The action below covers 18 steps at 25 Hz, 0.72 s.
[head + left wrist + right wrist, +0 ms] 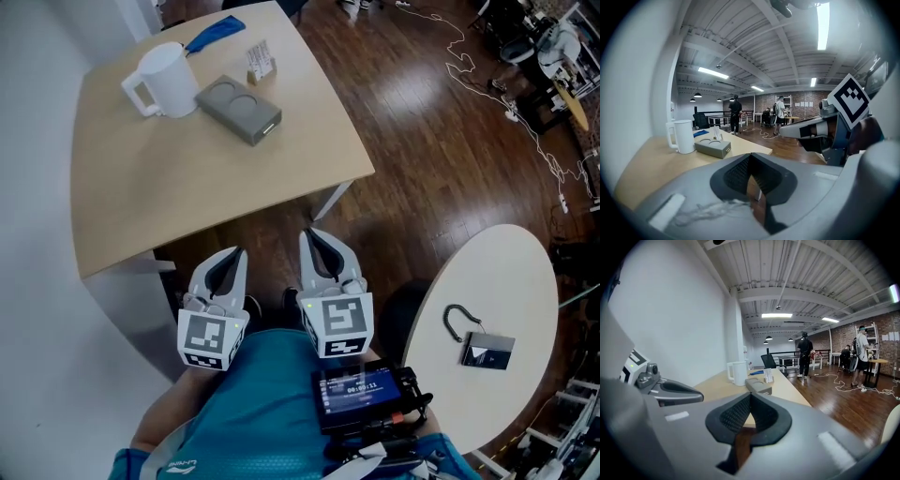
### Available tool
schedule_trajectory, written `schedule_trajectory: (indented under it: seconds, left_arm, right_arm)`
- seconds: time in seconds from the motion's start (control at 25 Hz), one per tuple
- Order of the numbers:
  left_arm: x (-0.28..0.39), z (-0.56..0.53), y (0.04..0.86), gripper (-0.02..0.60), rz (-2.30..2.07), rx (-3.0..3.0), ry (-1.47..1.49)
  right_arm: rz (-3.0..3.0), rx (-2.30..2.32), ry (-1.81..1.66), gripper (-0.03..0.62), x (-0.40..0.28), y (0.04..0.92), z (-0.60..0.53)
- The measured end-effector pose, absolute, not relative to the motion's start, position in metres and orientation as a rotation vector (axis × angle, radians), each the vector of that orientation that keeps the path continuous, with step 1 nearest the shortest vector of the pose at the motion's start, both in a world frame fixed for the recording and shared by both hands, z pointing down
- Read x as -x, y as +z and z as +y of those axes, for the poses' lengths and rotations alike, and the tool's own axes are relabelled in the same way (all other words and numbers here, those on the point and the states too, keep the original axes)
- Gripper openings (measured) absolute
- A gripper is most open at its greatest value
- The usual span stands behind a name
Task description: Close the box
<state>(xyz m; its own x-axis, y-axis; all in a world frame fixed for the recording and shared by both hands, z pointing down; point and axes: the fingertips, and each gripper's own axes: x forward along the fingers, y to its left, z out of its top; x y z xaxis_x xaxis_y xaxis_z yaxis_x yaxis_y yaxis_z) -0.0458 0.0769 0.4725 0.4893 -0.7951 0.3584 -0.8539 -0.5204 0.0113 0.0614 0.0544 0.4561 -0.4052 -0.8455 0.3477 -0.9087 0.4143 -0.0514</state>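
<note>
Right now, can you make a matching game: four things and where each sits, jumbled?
1 white plastic jug with handle
2 flat grey rectangular box
3 blue cloth
4 small black gadget with wire loop

a on the round white table
b behind the jug, at the wooden table's edge
c beside the jug, on its right
d beside the grey box, on its left

Pairs: 1-d, 2-c, 3-b, 4-a

Head camera looks steeply down from above; the worktop (187, 178) lies toward 11 o'clock, well off. Both gripper cameras sit low, facing level across it, sharing the white jug (683, 136) and grey box (712, 147).
</note>
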Motion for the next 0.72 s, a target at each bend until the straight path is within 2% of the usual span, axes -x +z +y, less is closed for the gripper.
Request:
schedule_trajectory:
  seconds: [0.24, 0.72]
  left_arm:
    - [0.069, 0.091, 0.478, -0.014, -1.437, -2.528, 0.427]
    - [0.093, 0.085, 0.483, -0.014, -1.412, -2.527, 0.384]
  right_arm:
    - [-2.384, -1.525, 0.335, -0.006, -0.036, 0.457, 0.071]
    - [-2.322, -1.634, 0.278, -0.008, -0.029, 0.463, 0.076]
